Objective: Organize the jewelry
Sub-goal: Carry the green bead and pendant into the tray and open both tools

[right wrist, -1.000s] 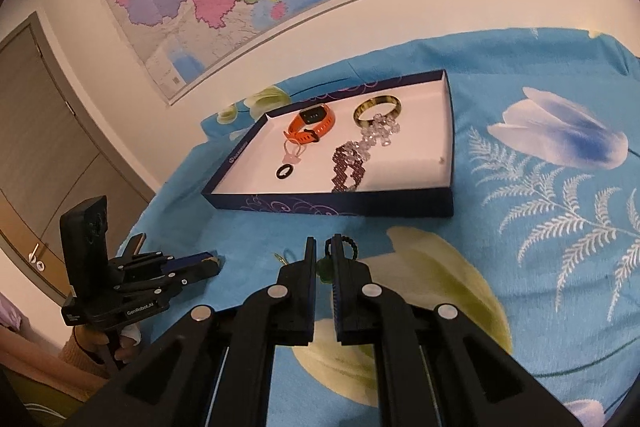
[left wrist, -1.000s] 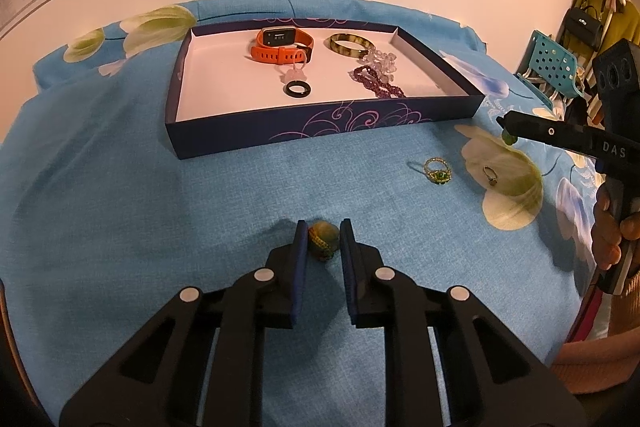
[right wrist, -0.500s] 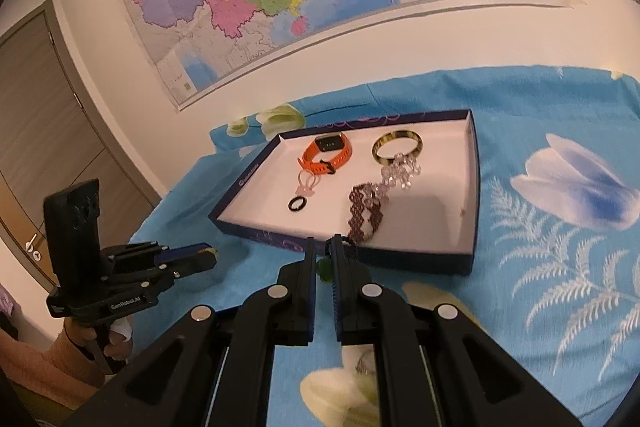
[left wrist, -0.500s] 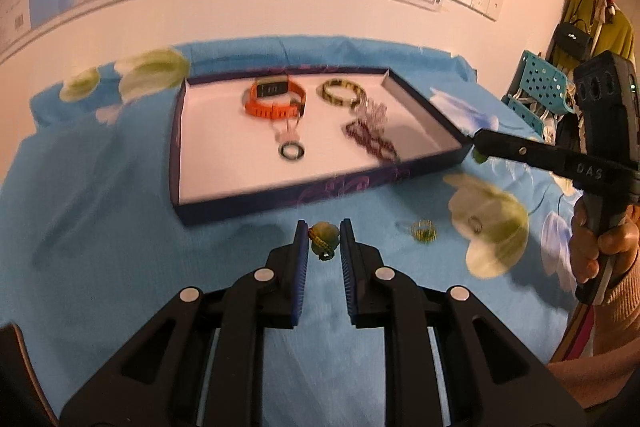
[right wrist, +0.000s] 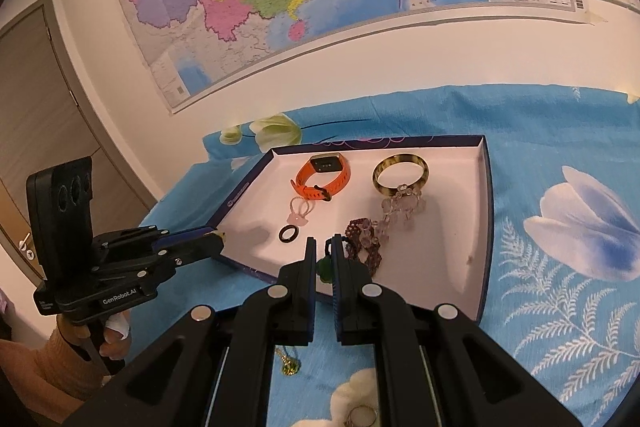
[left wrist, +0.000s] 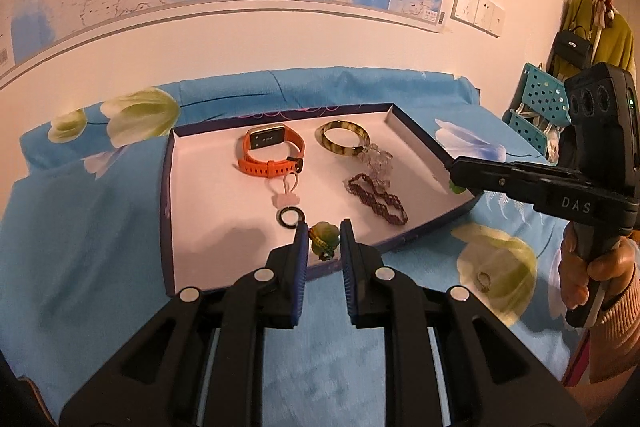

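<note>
Although it is the biggest thing ahead of both sets of jaws, the box (left wrist: 166,187) needs no lifting: a shallow card tray with dark blue walls and a white floor, probably light and easy to nudge on the soft blue sheet (left wrist: 80,247).

Beyond the left gripper (left wrist: 324,239), on the box floor, lie the orange watch (left wrist: 272,155), a stiff band best taken across its strap, and the mottled bangle (left wrist: 344,143), rigid and likely slippery, so it wants a hold across its rim. Nearer, ahead and to the right of those jaws, the clear beads (left wrist: 376,163) and the dark red bracelet (left wrist: 378,197) look limp and would sag from any single hold. A small black ring (left wrist: 291,217) sits just ahead of the left fingertip.

The left gripper is nearly closed on a small green bead charm (left wrist: 325,235), hard, light and round, so it could roll out of a loose squeeze. The right gripper (right wrist: 323,259) is all but closed on a green pendant (right wrist: 324,267), held over the near box wall.

Below the right jaws, on the sheet, a gold ring (right wrist: 290,367) and a thin ring (right wrist: 362,417) wait; both are tiny and light, and best pinched across the band.
</note>
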